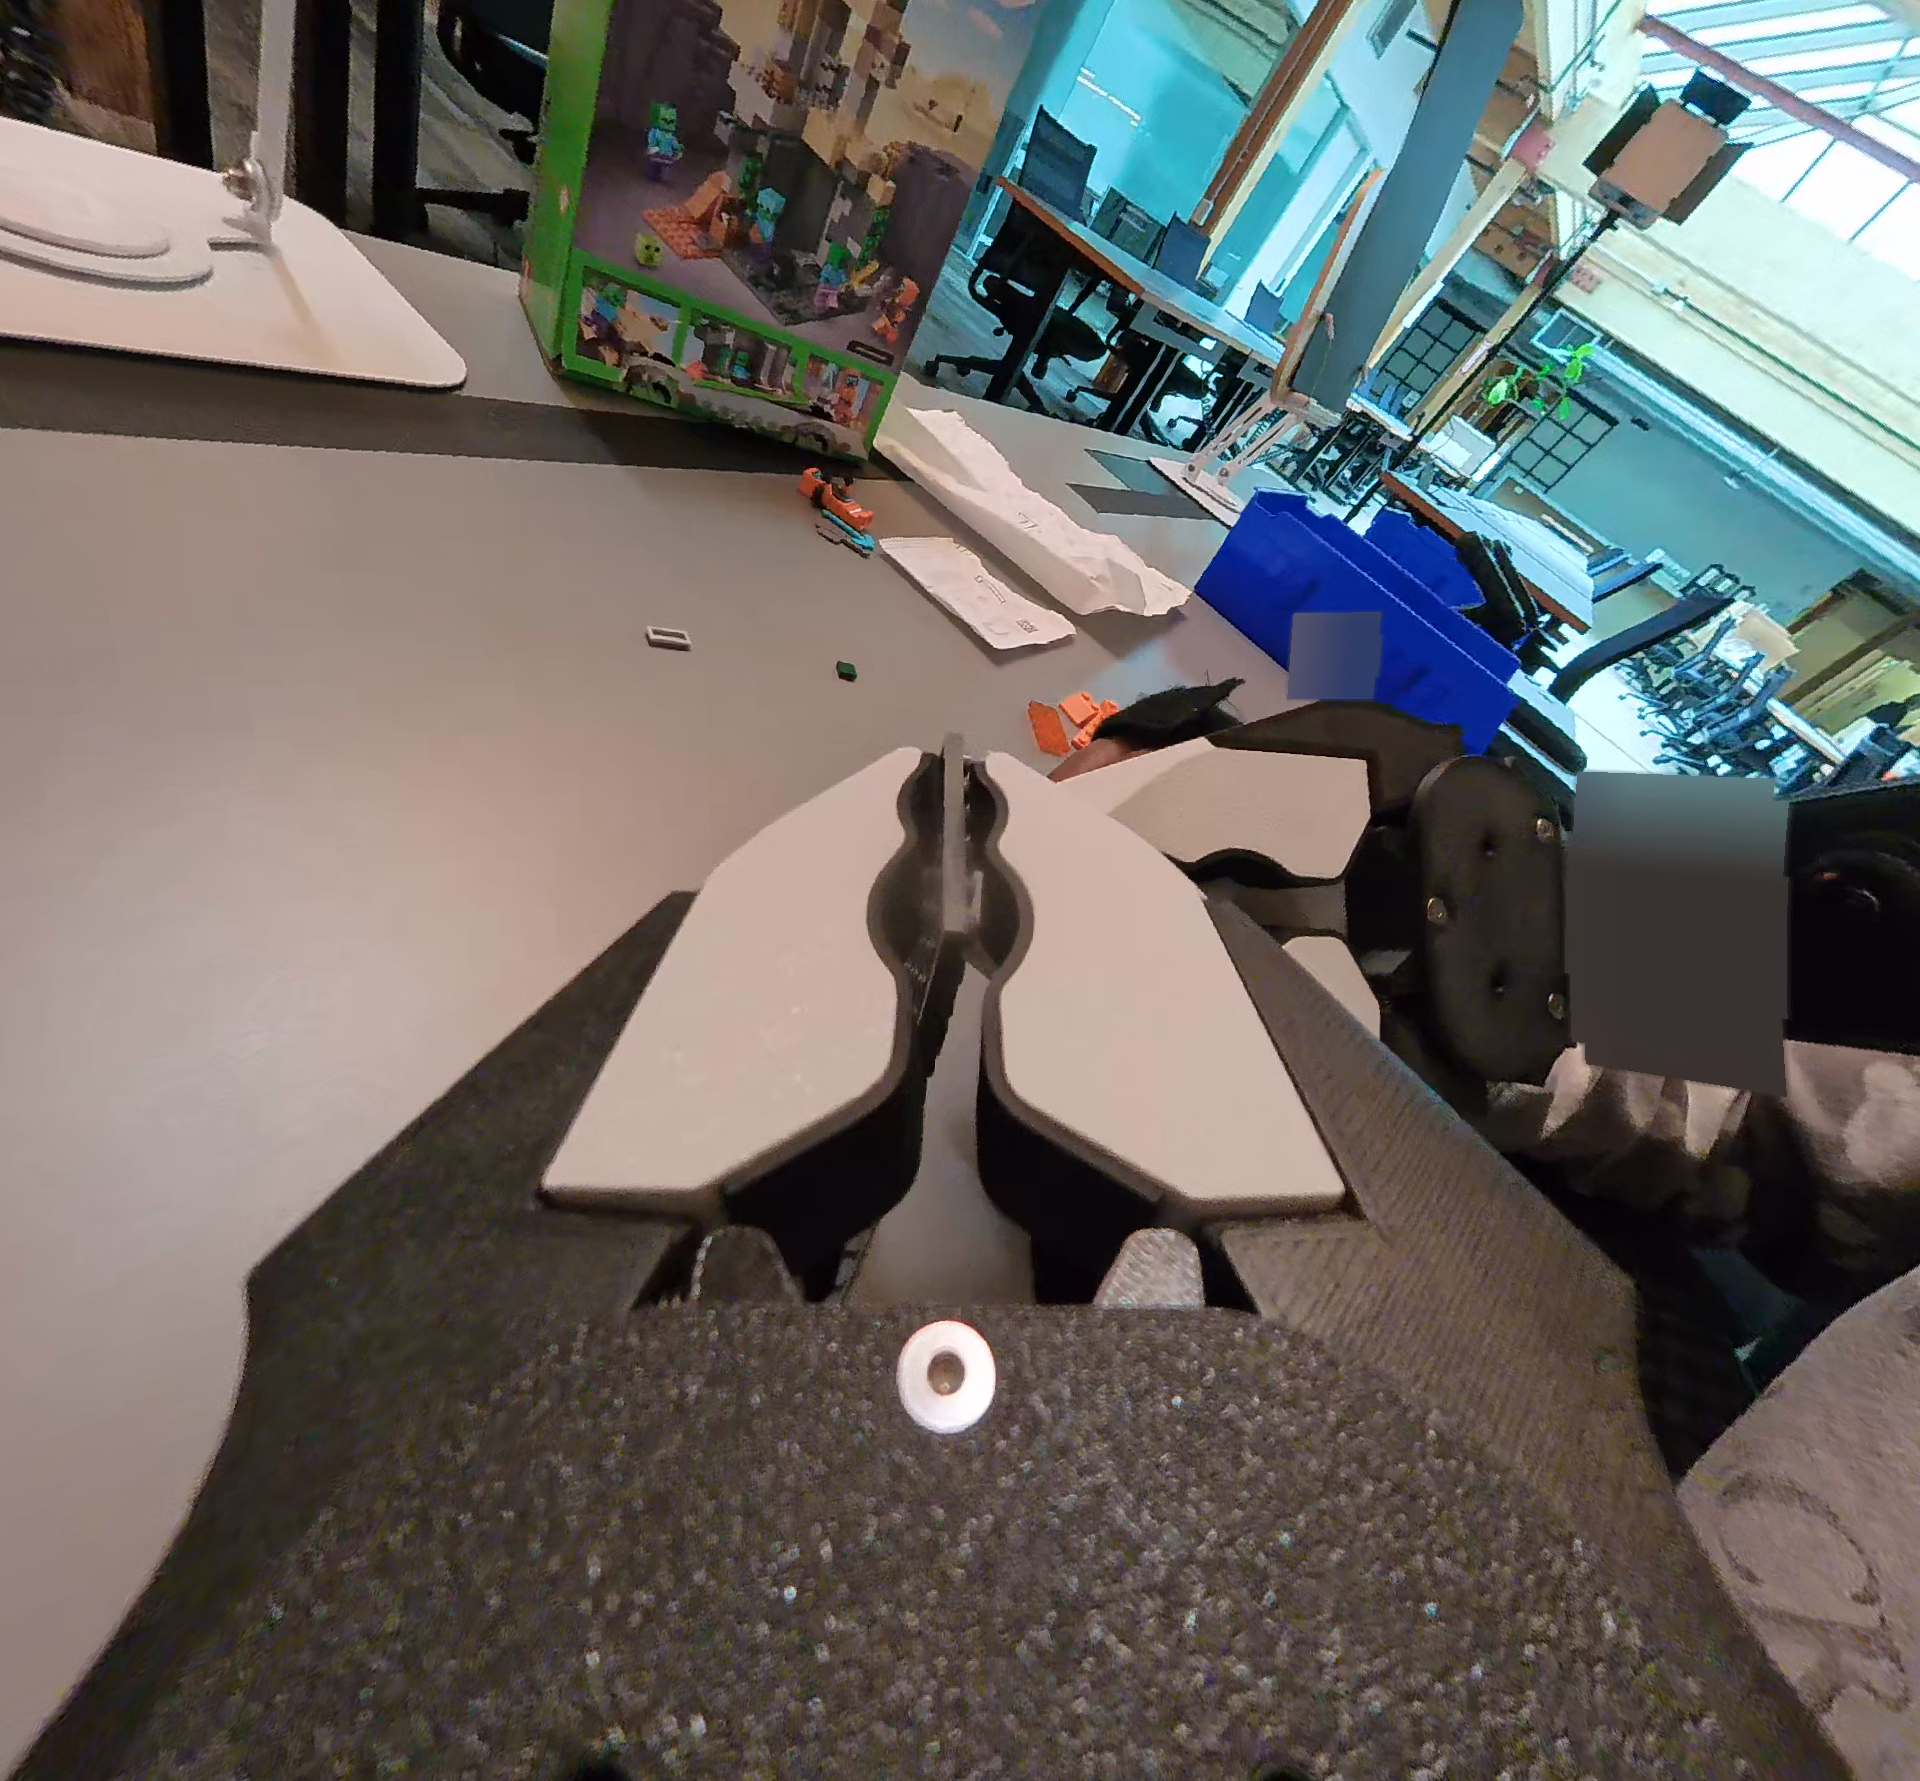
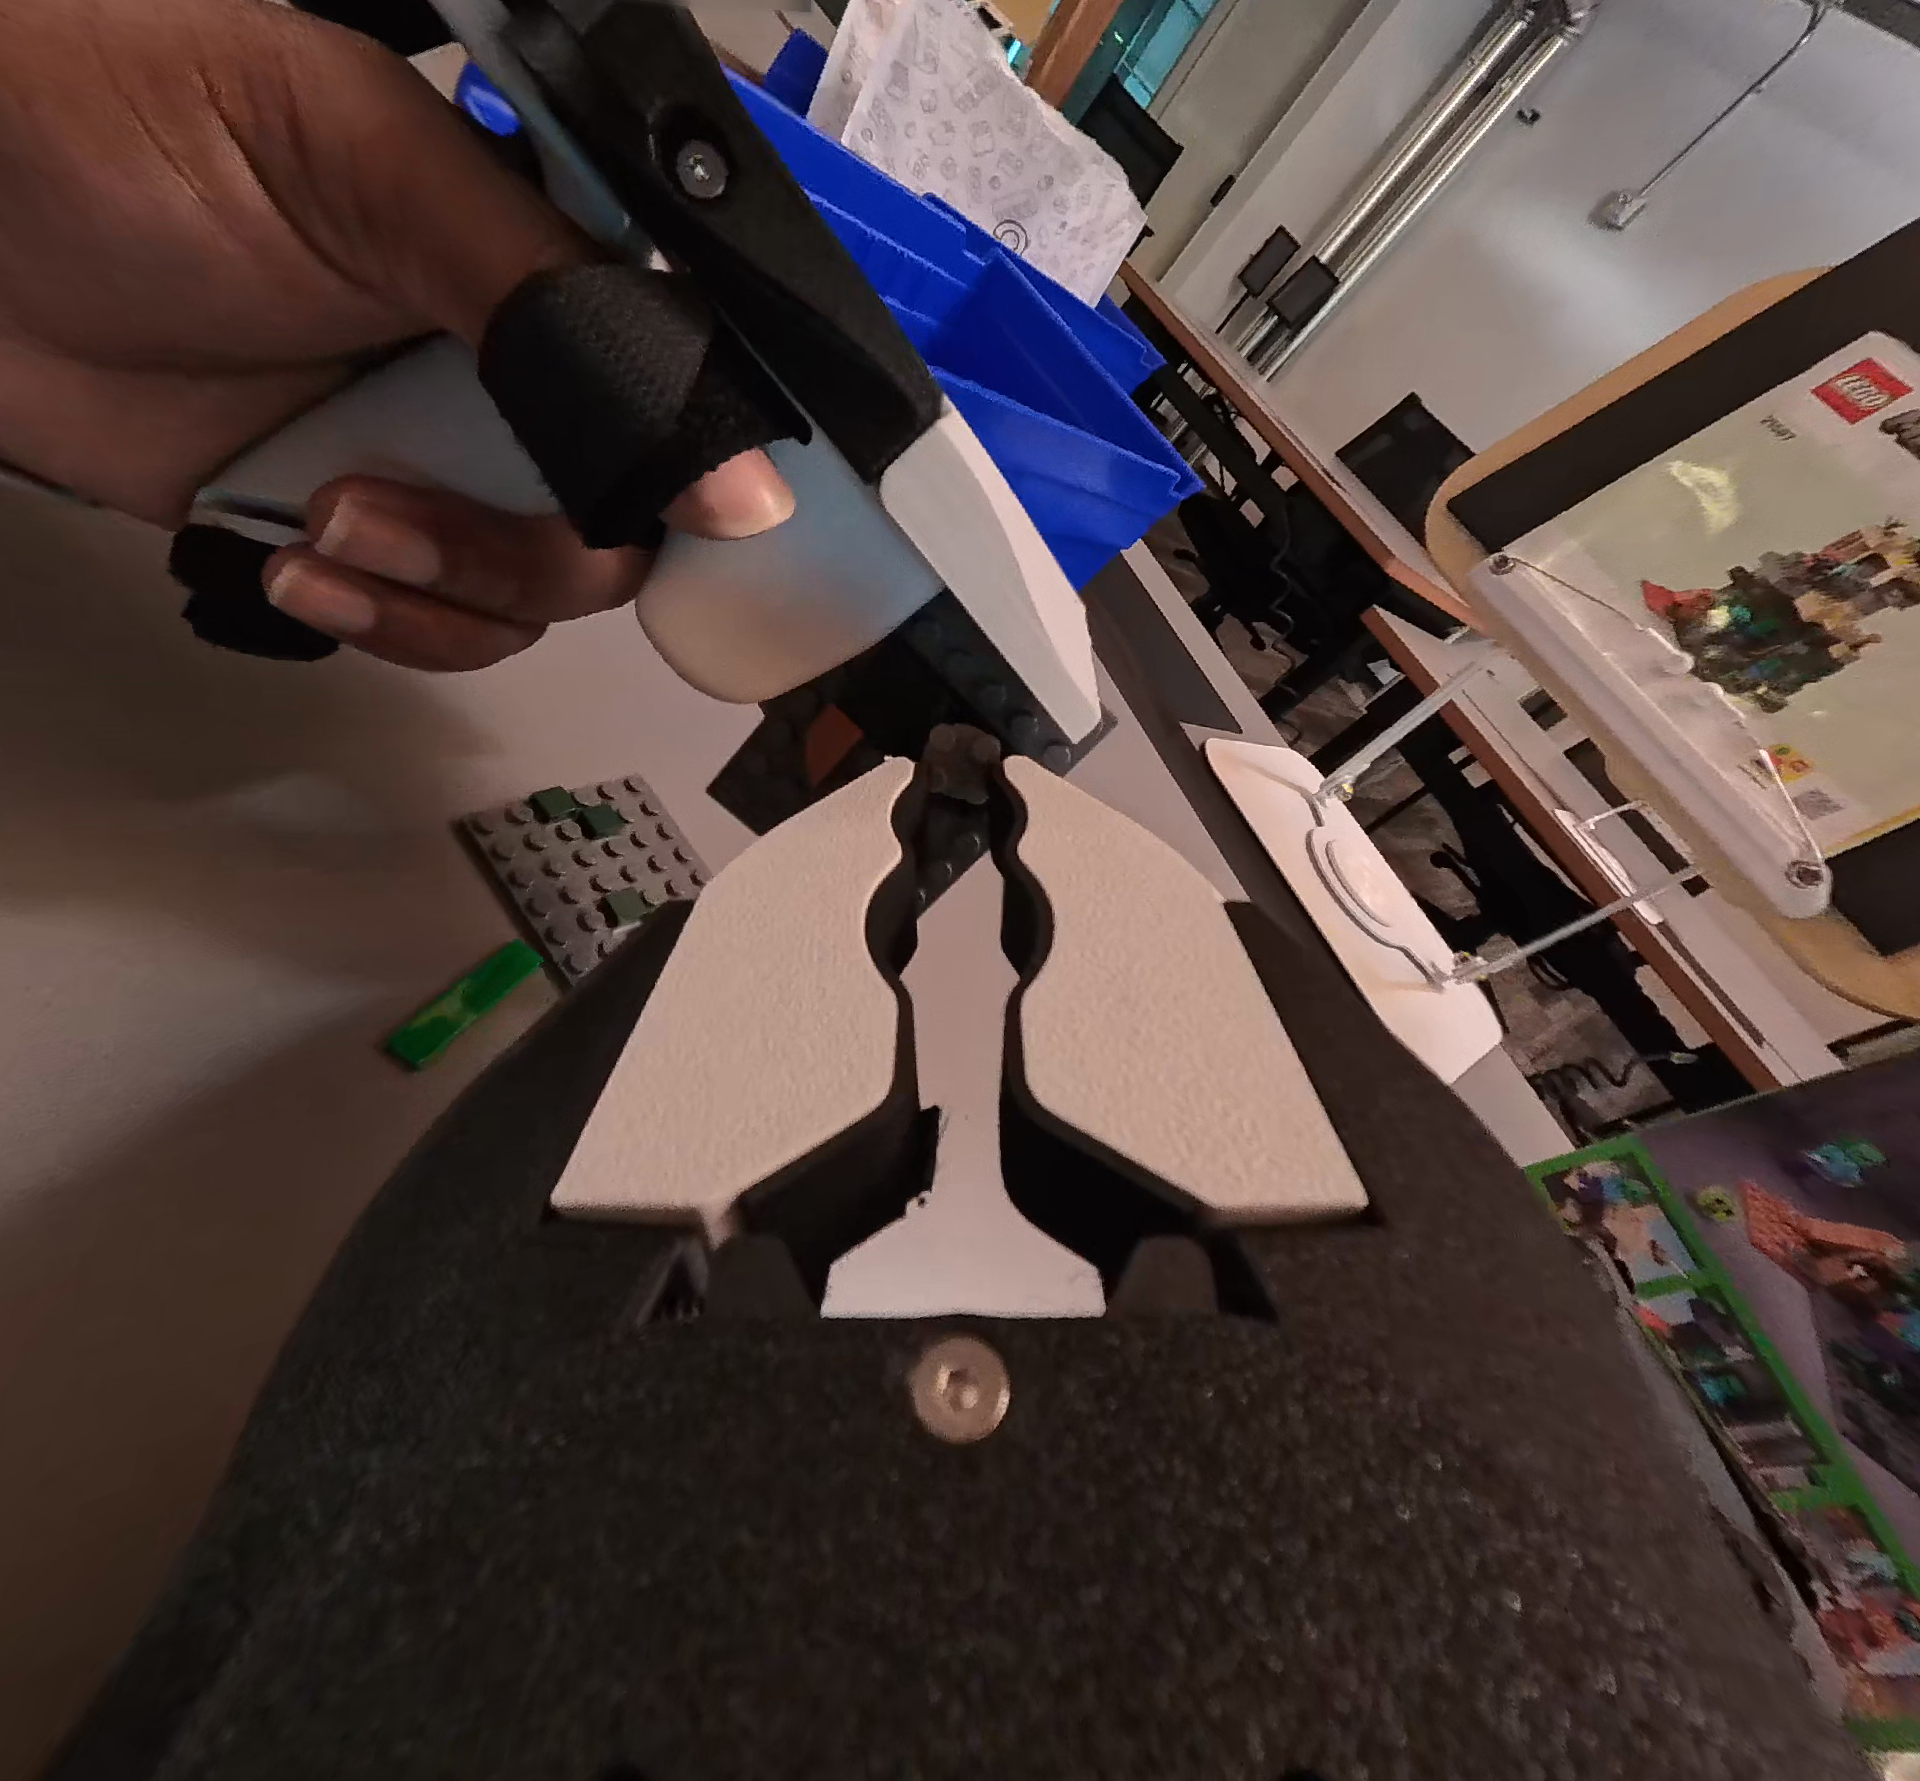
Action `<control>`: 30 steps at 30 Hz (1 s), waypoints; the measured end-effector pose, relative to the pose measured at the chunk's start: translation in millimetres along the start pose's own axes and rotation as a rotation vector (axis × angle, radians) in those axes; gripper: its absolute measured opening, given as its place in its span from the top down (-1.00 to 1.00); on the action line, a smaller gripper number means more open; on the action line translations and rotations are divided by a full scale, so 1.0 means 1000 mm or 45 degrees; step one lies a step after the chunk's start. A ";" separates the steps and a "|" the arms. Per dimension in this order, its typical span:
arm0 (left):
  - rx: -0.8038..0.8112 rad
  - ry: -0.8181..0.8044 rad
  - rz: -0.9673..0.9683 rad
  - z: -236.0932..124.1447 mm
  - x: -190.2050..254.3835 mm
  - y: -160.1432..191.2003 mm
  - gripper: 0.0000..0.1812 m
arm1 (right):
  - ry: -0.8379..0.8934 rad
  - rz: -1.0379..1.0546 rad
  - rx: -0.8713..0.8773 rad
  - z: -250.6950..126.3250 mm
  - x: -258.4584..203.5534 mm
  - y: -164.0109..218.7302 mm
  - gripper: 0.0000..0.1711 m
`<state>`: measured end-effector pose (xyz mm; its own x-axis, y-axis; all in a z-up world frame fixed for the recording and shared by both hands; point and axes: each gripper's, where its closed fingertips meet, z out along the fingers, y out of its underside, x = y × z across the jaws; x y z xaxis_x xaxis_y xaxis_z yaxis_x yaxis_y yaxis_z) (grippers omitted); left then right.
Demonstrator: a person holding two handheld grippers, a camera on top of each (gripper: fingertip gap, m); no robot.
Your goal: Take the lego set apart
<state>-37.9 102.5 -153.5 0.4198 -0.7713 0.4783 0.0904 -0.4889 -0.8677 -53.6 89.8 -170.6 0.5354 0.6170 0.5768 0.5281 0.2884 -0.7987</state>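
Above the grey tabletop (image 1: 312, 796), the left gripper (image 1: 951, 775) has its two white fingers pressed onto a thin dark grey studded lego plate (image 1: 954, 858), seen edge-on in the left wrist view and standing up between the fingertips. In the right wrist view the same dark plate (image 2: 997, 692) runs from under the left tool down into the right gripper (image 2: 961, 775), whose white fingers pinch a small dark studded piece (image 2: 958, 781) at the plate's near end. So both tools grip the lego assembly from opposite sides, held off the table. A person's hand (image 2: 260, 277) wraps the white handle of the left gripper, with a black strap over one finger.

On the table below lies a flat grey studded baseplate (image 2: 582, 858) carrying a few small dark green tiles, and just beside it a bright green flat piece (image 2: 465, 1002). Farther off are scattered orange bricks (image 1: 1070, 721), a small orange-and-teal build (image 1: 840, 507), a tiny white frame piece (image 1: 667, 636) and a tiny dark green tile (image 1: 846, 670). Crumpled white paper bags (image 1: 1029, 526) lie near the upright green lego box (image 1: 727, 173), and blue plastic bins (image 1: 1351, 588) stand to the right.
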 end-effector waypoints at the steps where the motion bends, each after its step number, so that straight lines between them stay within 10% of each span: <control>1: 0.004 -0.008 -0.006 0.001 -0.001 0.001 0.94 | 0.001 -0.007 -0.011 0.001 -0.001 0.001 0.88; 30: -0.048 -0.131 0.125 0.006 -0.014 0.016 0.94 | -0.043 -0.100 -0.234 0.010 -0.008 0.015 0.89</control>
<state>-36.7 108.0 -174.8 0.5153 -0.7713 0.3735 0.0116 -0.4295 -0.9030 -56.5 97.0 -189.1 0.4669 0.6232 0.6274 0.6803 0.2001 -0.7051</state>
